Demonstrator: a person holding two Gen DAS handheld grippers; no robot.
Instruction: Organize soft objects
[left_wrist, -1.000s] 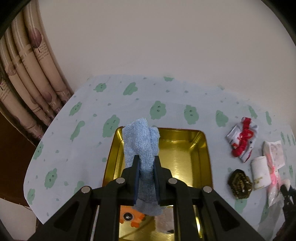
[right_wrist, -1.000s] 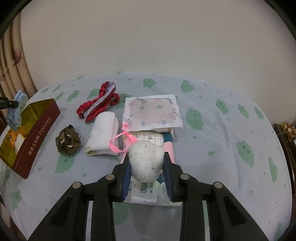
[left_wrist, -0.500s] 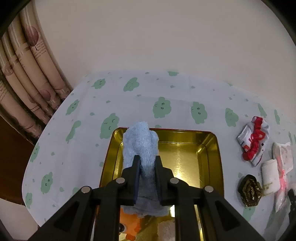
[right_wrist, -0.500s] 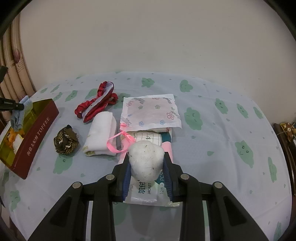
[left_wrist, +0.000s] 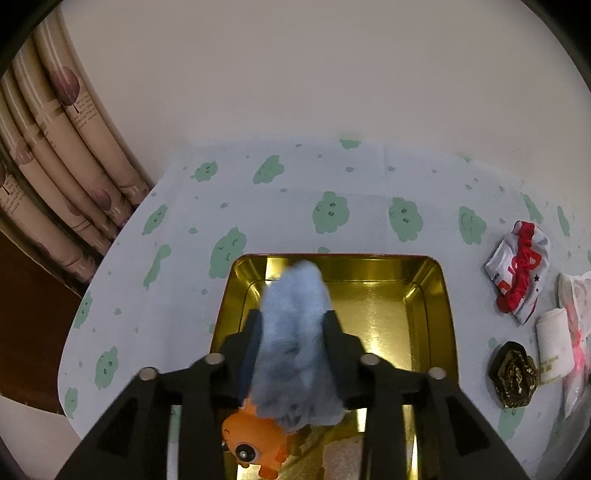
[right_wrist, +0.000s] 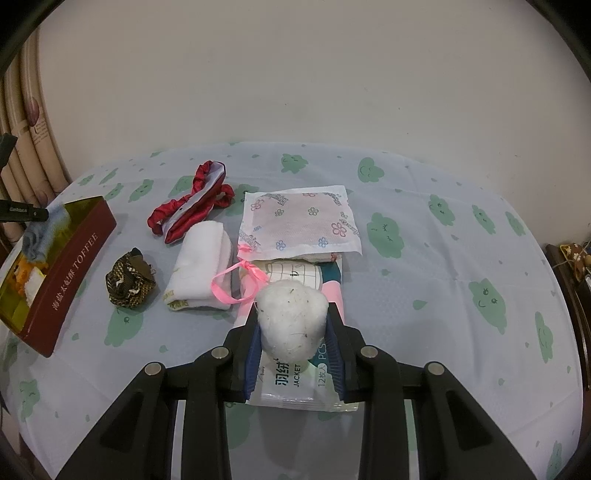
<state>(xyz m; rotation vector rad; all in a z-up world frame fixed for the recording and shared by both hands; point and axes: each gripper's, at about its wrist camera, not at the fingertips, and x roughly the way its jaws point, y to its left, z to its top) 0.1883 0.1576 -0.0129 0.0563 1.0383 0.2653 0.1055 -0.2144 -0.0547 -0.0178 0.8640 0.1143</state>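
Opening left gripper (left_wrist: 293, 325) over the gold-lined red toffee tin (left_wrist: 428, 291).
Fluffy blue cloth (left_wrist: 295, 339) sits between its widening jaws, above the tin's orange plush toy (left_wrist: 255, 439). Right gripper (right_wrist: 293, 325), right of the tin, clamped on white fluffy ball (right_wrist: 291, 321).

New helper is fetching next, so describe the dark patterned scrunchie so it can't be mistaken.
Start at the red toffee tin on the left of the table. Just right of it, between the tin and the rolled white cloth, lies the scrunchie. It alone is dark brown with a gold snakeskin-like pattern, bunched into a small knot.
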